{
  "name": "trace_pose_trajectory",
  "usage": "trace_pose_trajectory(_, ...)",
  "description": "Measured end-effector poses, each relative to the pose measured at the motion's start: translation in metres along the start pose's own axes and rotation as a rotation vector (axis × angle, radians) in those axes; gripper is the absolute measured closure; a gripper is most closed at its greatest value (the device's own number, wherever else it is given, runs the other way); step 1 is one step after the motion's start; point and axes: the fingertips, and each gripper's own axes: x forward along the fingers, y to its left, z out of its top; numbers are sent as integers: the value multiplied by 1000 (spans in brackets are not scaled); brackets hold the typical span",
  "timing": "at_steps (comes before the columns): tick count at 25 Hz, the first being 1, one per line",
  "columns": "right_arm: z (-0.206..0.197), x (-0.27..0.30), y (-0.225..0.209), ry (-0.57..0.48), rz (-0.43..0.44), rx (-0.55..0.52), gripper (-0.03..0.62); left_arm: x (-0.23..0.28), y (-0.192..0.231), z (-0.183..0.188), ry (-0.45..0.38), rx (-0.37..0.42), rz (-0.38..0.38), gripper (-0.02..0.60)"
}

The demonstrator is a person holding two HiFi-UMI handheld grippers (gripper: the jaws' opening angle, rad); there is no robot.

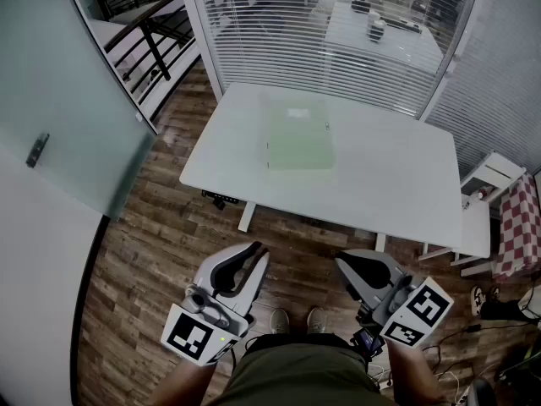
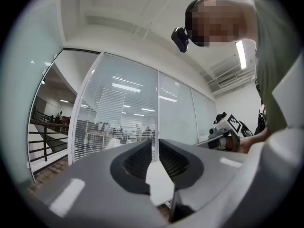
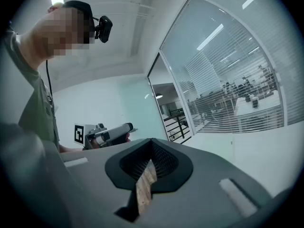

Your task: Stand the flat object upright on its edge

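**Both tools held low, the flat panel straight ahead and out of reach**

The right tool is clenched on nothing: in the right gripper view its tips meet, and only a strip of wooden floor shows through the hollow behind them. The left tool is barely parted. In the left gripper view a thin slit shows between its tips, with nothing in it. Both tools hang at waist height in front of the person, side by side over the wooden floor and short of the worktop's near edge.

The white worktop lies beyond them. The task's thing, a pale green flat panel, lies on its face there, well apart from both tools. It sits toward the middle of the worktop, a little to the far-left side. It looks close to square, with the slightly longer side running away from the person and the near edge squared to them.

The panel lies almost on the midline between the two tools, so neither seems clearly nearer. My judgement is that the coming move is a reach forward and down with both tools. The near edge, or the left and right edges, look like the places to take hold before tipping it up.
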Motion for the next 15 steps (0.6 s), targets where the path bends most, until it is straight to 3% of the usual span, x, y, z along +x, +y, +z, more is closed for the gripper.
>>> trace_pose_trajectory(15, -2, -35, -47, 0, 12, 57, 583, 42, -35, -20, 31, -11, 26, 538)
